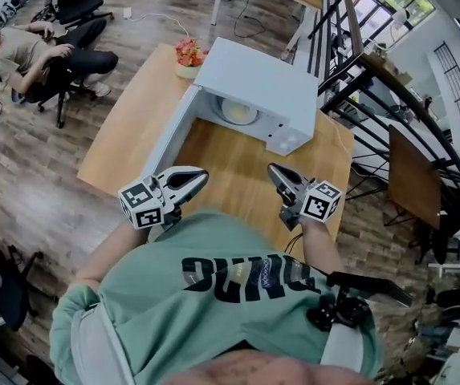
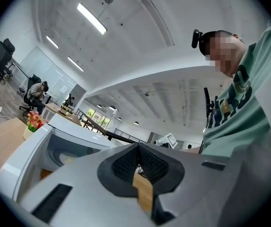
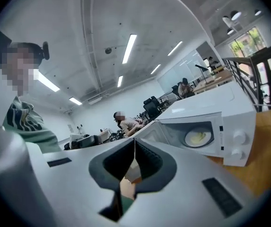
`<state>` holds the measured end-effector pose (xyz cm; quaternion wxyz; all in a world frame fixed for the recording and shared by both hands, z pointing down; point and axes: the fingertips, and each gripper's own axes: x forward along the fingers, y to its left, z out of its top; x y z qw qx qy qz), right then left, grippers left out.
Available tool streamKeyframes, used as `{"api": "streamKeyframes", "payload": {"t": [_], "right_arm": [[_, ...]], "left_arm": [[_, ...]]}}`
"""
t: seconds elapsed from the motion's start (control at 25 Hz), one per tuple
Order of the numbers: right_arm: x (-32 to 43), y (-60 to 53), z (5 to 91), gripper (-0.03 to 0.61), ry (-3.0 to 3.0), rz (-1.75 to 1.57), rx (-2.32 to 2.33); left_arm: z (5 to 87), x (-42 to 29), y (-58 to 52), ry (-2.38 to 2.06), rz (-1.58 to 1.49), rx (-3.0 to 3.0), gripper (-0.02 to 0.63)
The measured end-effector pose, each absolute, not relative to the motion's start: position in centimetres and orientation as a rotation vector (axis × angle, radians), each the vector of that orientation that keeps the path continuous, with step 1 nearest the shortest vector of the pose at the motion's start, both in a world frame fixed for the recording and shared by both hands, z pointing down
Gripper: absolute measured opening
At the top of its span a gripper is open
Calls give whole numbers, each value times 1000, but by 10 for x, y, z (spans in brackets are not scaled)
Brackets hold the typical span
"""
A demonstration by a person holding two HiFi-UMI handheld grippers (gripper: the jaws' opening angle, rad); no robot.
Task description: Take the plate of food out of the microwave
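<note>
Both the left gripper (image 1: 197, 175) and right gripper (image 1: 274, 172) sit closed, empty; open them, reach far into the microwave (image 1: 266, 83), lift the plate (image 1: 238, 112) level.

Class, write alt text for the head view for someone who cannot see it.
A white microwave stands on a wooden table, door open, a plate of food inside. In front, a person holds the left gripper and right gripper, both shut, empty.

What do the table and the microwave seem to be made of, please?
The table: probably wood or wood-look laminate, matte; warm tan with faint grain. The microwave: smooth white casing, likely painted metal or plastic; its even, plain surfaces leave that open.
</note>
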<state>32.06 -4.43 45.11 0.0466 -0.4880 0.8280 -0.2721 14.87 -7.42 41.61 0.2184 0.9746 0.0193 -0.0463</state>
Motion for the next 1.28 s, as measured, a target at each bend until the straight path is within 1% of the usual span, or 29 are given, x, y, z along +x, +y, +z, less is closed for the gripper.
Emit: {"api": "streamKeyframes", "payload": {"t": [0.24,0.44,0.72,0.76,0.8,0.84,1.28], "right_arm": [[315,-67,491,8,2436,-1022,-1441],[335,-81,538,9,2335,-1208,-1339],[345,-133,592,14,2235,-1369,-1254],[346,-142,600,21,2197,-1394,-1250],[347,-150,609,56,2152,-1422,-1246],[348,-157,617,64,2103,-1452,-1242],[388,-234,687,64,1735,-1512,-1422]], "left_arm": [[424,158,-86,101,-107,2687,6],[444,178,-82,0,-82,2660,6],[464,198,-78,-83,-2,2637,6],[467,197,-77,-85,9,2637,6],[470,197,-77,-87,21,2637,6],[473,195,-77,-89,30,2637,6],[491,177,-90,-72,67,2586,6]]}}
